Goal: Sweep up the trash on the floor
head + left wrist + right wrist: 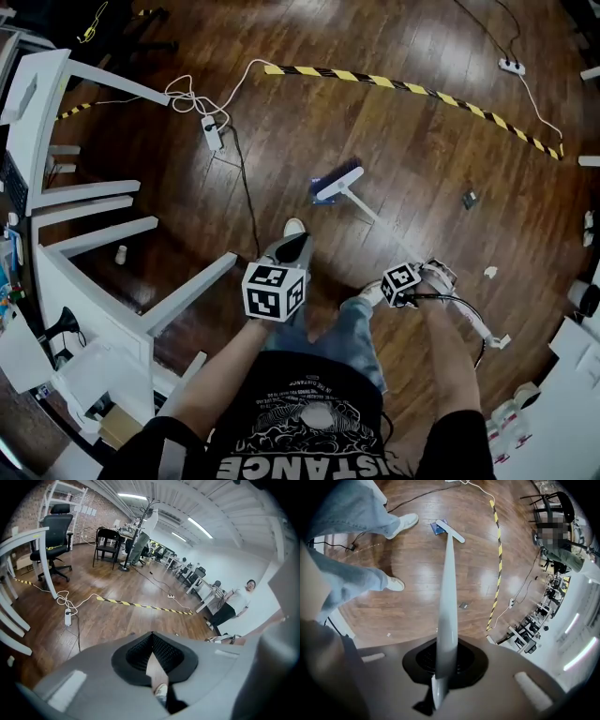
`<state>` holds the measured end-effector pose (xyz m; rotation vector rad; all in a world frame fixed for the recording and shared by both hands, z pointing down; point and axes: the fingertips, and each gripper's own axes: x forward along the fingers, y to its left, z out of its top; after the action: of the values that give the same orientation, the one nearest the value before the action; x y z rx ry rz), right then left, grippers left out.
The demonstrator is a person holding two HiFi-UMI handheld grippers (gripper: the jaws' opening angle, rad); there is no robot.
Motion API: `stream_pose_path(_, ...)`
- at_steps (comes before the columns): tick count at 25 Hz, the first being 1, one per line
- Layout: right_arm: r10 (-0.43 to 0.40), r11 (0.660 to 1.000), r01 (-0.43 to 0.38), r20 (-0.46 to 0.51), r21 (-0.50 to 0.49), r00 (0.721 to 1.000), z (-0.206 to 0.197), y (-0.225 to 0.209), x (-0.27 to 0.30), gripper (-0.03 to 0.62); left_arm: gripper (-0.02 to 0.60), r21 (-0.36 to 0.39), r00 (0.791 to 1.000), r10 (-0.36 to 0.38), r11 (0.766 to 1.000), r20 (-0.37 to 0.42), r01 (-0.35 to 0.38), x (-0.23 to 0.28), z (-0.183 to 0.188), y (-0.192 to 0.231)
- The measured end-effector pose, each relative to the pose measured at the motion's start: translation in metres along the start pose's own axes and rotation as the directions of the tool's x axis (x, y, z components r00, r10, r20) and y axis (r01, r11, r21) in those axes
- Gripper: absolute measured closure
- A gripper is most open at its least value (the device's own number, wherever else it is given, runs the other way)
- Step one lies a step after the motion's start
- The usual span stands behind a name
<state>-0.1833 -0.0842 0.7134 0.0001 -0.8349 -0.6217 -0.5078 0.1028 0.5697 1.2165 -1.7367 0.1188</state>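
Note:
A white-handled broom lies slanted to the wooden floor, its head [336, 183] with blue bristles down on the boards ahead of my feet. My right gripper [433, 275] is shut on the handle [447, 597], which runs from between its jaws out to the broom head [450, 530]. My left gripper [292, 246] hangs above my left shoe, shut and with nothing in it [152, 637]. A dark scrap of trash [470, 198] lies right of the broom, also seen as the dark scrap [463, 605]. A white scrap [490, 272] lies nearer me.
Yellow-black tape [412, 89] crosses the floor beyond the broom. A power strip [213, 133] with looped cables lies to the left. White shelving frames [84, 244] stand at the left edge. A person [232, 604] stands by desks far off.

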Motion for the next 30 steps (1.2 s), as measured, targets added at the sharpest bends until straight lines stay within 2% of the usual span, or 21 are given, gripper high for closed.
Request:
stream_pose_path(12, 0.063, 0.996, -0.057, -0.089, 0.073, 0.994, -0.144, 0.067, 0.100, 0.594, 0.577, 0.076, 0.997, -0.076, 0.994, -0.021, 0.078, 0.038, -0.050, -0.130)
stream_pose_path(21, 0.121, 0.986, -0.104, -0.127, 0.129, 0.985, -0.242, 0.127, 0.170, 0.594, 0.577, 0.160, 0.986, -0.144, 0.975, -0.085, 0.156, 0.064, -0.106, -0.243)
stream_pose_path(30, 0.188, 0.972, -0.155, -0.188, 0.175, 0.964, -0.330, 0.186, 0.219, 0.594, 0.577, 0.227, 0.976, -0.179, 0.952, -0.125, 0.203, 0.077, -0.134, -0.310)
